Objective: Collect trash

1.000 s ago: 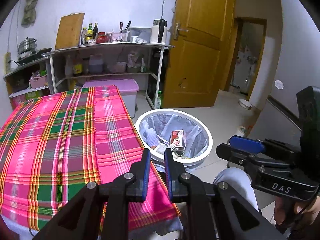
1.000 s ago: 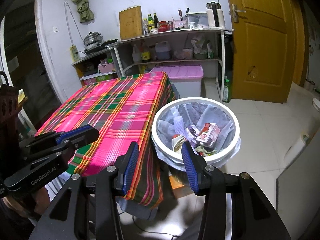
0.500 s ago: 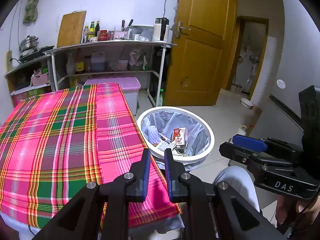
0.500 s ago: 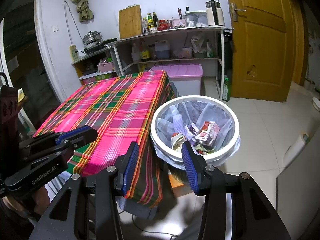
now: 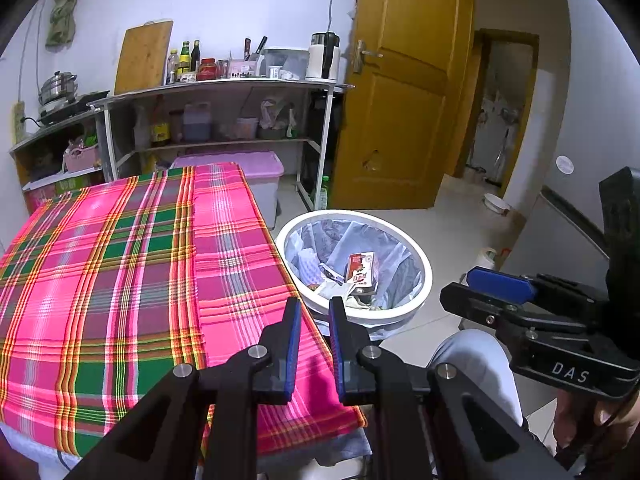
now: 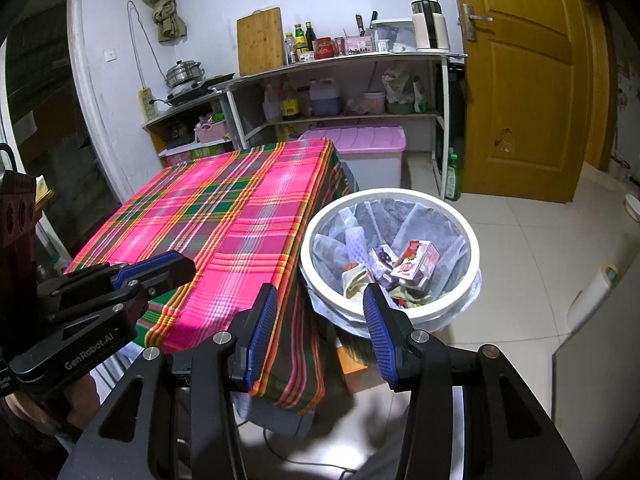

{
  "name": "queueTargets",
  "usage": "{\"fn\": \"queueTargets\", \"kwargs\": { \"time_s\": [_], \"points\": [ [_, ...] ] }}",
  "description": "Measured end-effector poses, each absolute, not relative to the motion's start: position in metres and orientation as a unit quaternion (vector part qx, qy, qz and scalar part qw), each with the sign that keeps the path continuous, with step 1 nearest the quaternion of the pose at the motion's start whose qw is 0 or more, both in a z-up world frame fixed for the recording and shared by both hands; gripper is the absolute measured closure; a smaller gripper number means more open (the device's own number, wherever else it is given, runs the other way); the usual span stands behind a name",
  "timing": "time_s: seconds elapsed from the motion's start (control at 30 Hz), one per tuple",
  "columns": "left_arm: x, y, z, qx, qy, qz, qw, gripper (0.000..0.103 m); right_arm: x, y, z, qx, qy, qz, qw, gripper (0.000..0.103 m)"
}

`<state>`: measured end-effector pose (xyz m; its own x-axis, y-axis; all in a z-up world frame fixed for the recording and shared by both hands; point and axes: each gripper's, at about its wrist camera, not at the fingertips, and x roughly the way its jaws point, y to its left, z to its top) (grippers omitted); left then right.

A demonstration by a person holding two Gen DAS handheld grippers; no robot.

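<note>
Room evenly lit, moderately bright, by cool light from overhead; source itself not visible. Both views sharp through the middle, no motion blur. Strong fisheye bending: the yellow-brown wooden door [image 5: 404,92] and the grey metal shelf unit [image 6: 340,92] bowed outward, black vignette filling every corner. Soft sheen lay on the pink-and-green plaid tablecloth [image 5: 120,272] and the pale tiled floor [image 6: 540,248]. Dark doorway at left in right view murky. Shadows beneath table soft.

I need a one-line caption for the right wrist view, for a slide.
Empty, open right gripper above the plaid table's edge, beside a lined white bin holding discarded cartons.
</note>
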<state>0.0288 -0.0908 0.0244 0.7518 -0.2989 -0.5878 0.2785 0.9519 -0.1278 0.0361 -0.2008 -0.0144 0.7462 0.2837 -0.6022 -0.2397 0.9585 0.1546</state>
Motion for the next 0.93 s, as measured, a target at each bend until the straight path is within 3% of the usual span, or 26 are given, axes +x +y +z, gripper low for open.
{"fn": "queueTargets", "kwargs": {
  "time_s": [0.93],
  "points": [
    [0.0305, -0.0837, 0.0170, -0.014, 0.323, -0.152, 0.934, 0.090, 0.0360, -0.2025, -0.0184, 0.033, 0.329, 0.139, 0.934, 0.057]
  ]
}}
